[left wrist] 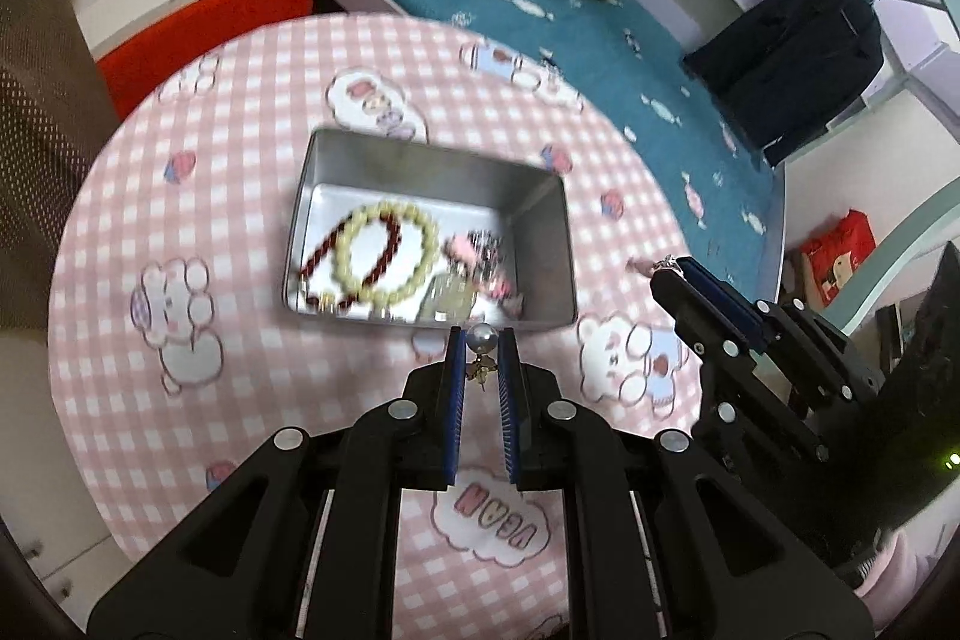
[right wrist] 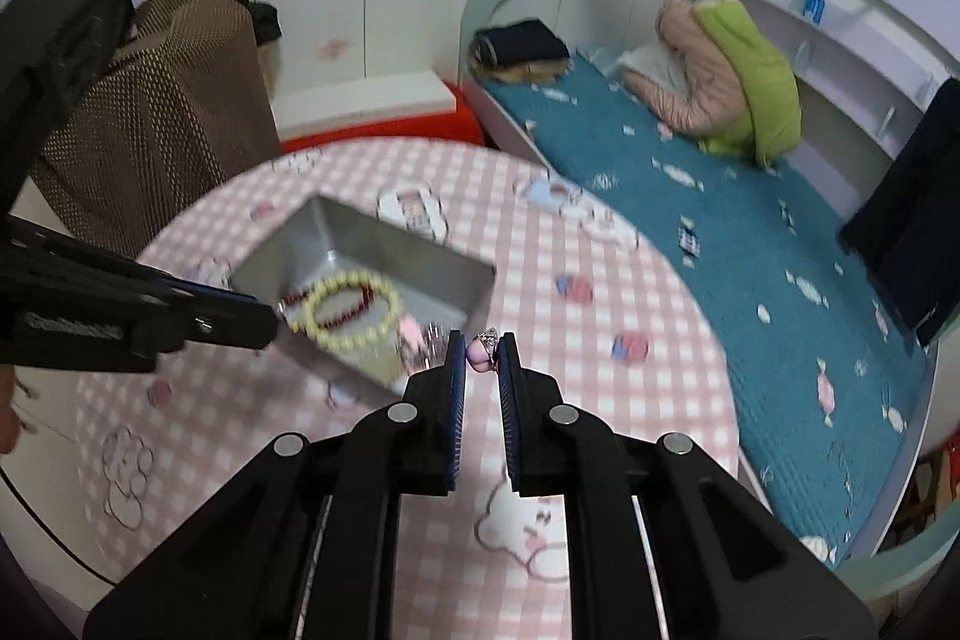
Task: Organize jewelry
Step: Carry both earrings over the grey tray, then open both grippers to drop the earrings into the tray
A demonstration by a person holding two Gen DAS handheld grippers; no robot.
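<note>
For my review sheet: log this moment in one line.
left gripper: shut on pearl earring | right gripper: shut on pink ring | tin: holds bracelets

One tin [left wrist: 336,160], two bracelets [left wrist: 390,256], two earrings [left wrist: 485,339].

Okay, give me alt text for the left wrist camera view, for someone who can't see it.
The left gripper pinches a silver bead earring above a round pink checked table. Just beyond, an open metal tin holds a pale bead bracelet, a dark red bead bracelet and smaller blurred pieces. The right gripper reaches in from the right.
</note>
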